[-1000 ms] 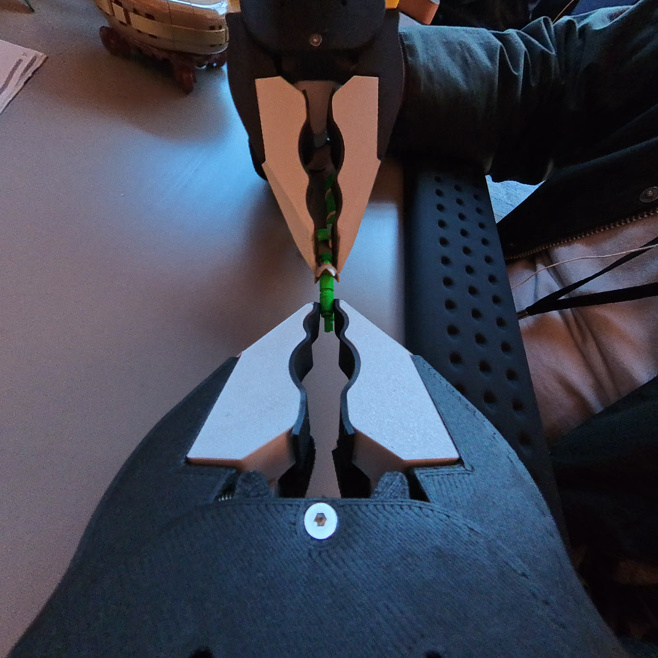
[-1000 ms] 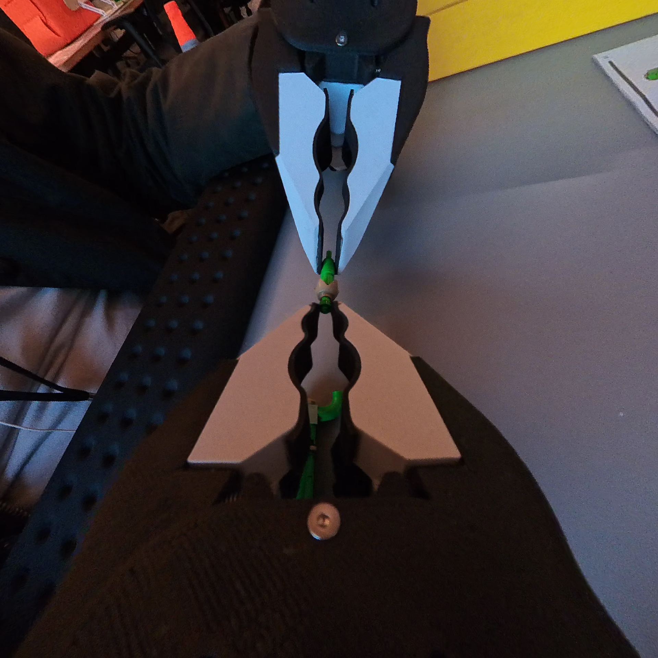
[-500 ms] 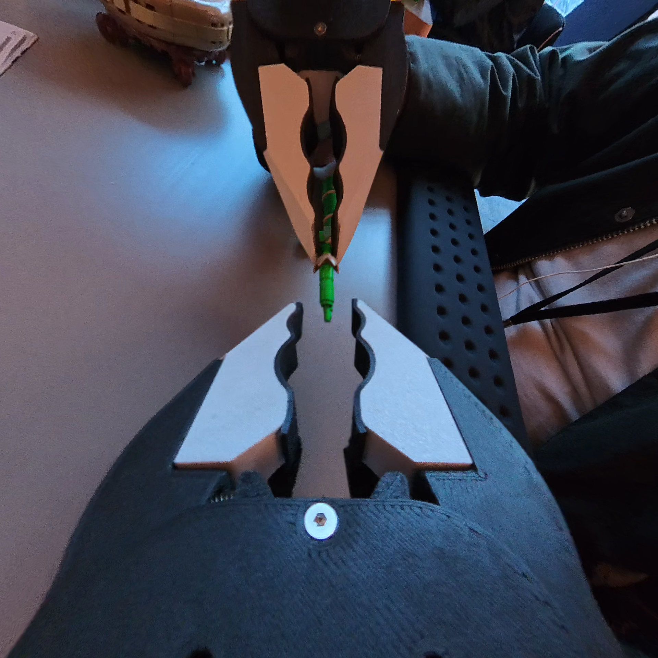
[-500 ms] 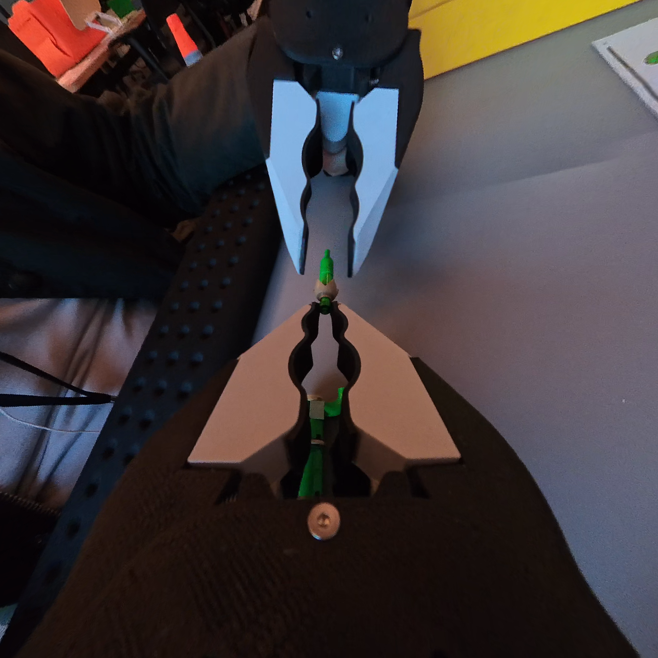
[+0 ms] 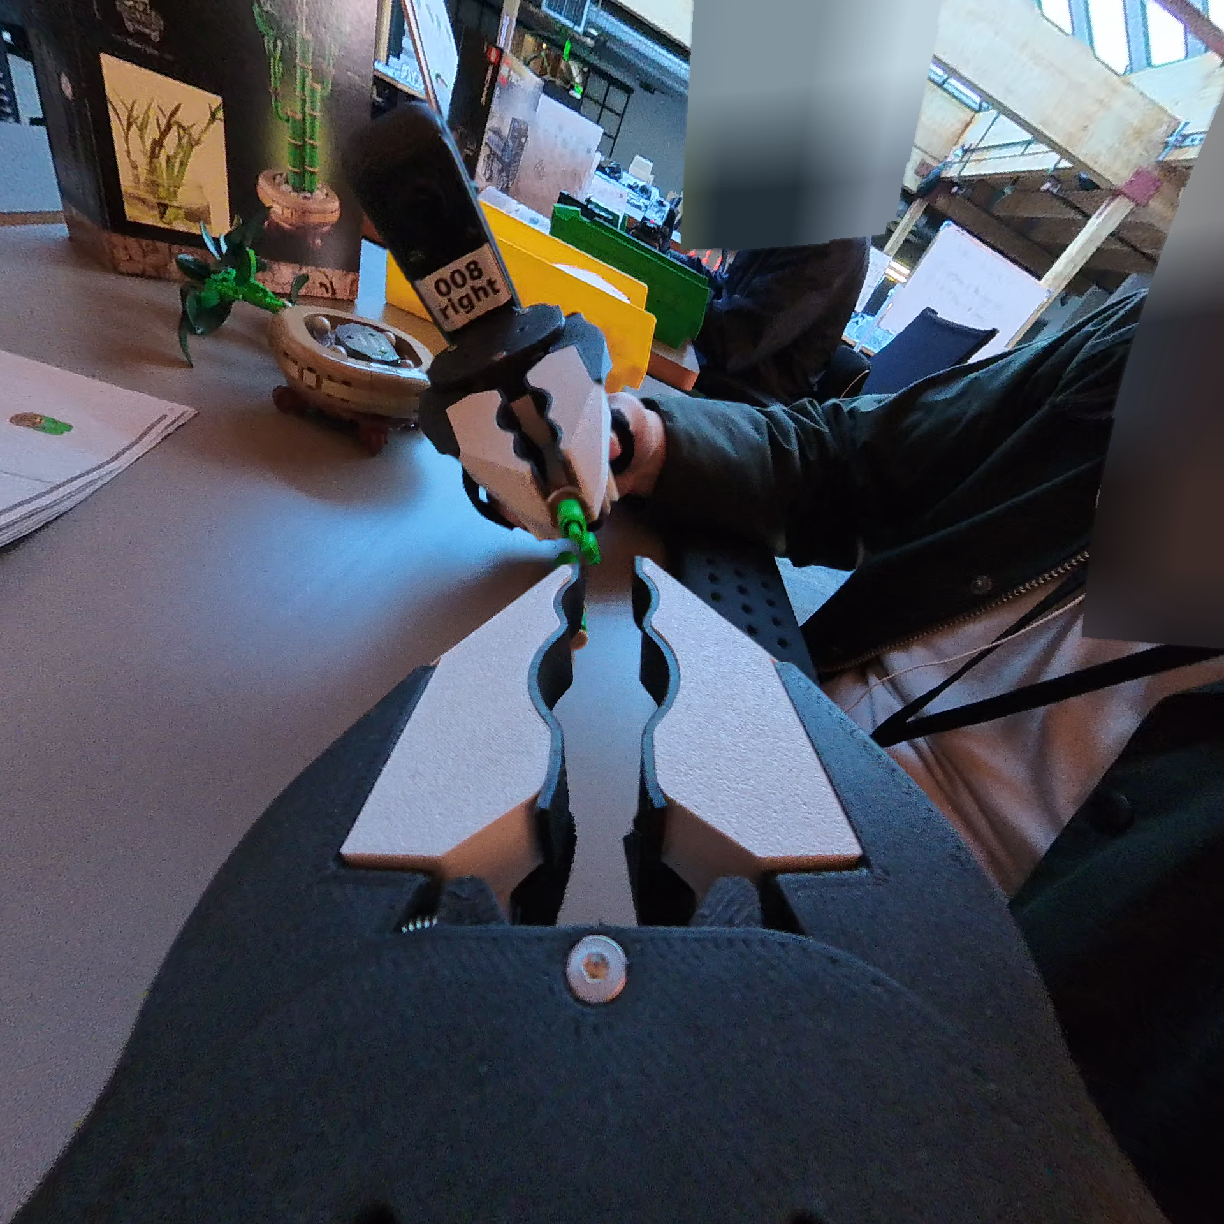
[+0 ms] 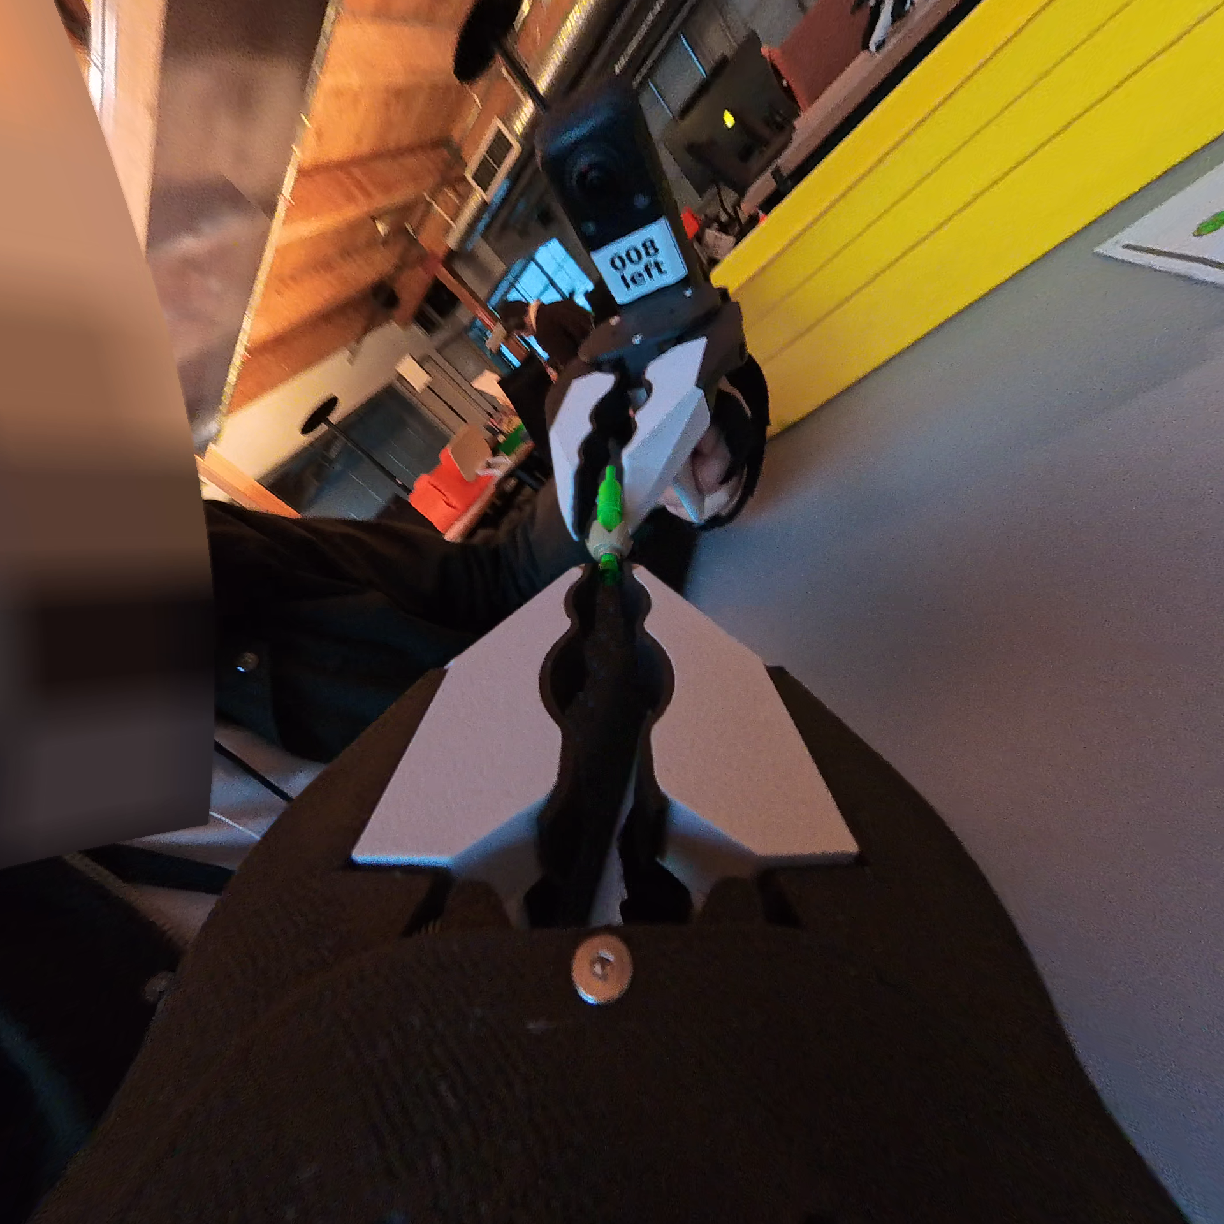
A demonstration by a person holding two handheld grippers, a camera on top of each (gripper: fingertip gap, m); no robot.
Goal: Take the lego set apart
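Lego bamboo plant, partly dismantled: leafy green sprig and round tan brick pot rest far left on grey surface. Left tool gapes, empty. Right tool pinches slim green stalk segment, awaiting separation.

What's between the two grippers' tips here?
Only the green stem. The right gripper is shut on it, and its free end reaches the open left gripper. Both wrist views show this.
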